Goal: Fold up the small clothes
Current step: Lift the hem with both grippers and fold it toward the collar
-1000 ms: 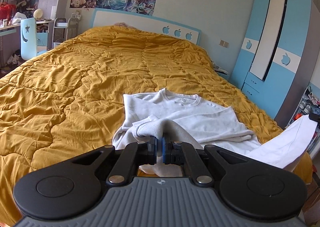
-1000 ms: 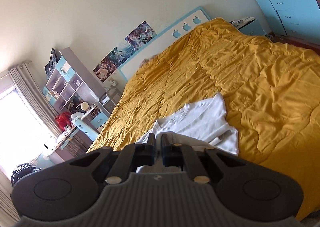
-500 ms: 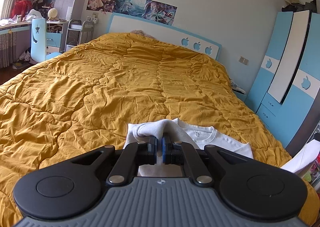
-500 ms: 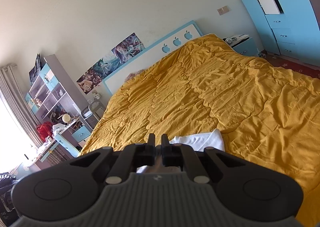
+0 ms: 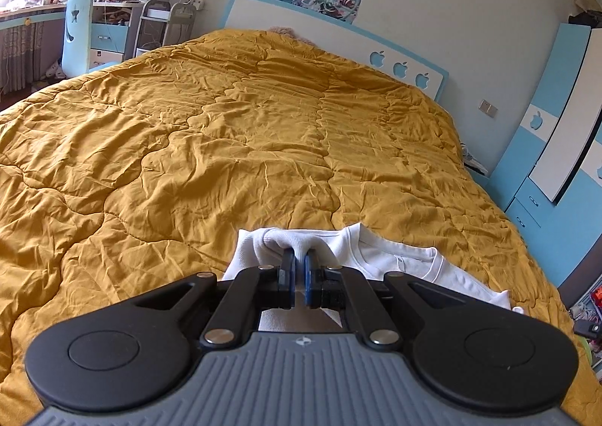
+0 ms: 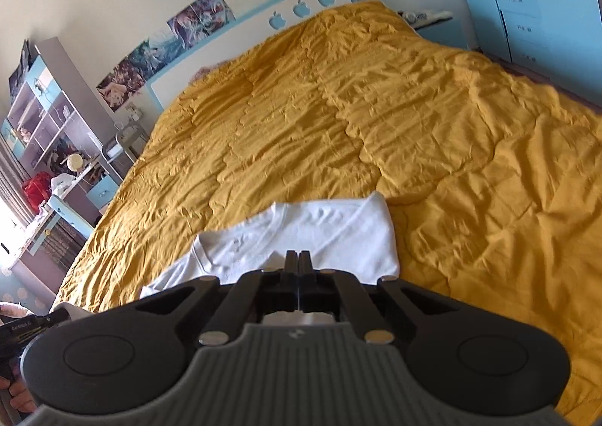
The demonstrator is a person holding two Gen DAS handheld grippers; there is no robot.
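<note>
Both grippers, left gripper (image 5: pixel 297 260) and right gripper (image 6: pixel 298 260), pinched the small white cotton sweatshirt (image 5: pixel 380 256) over the mustard quilted duvet (image 5: pixel 225 147), apparently folding its near hem farward.

White sweatshirt (image 5: pixel 380 255) lying part-folded on the yellow quilt (image 5: pixel 225 147) near the bed's foot; ribbed hem bunching up; collar showing.
</note>
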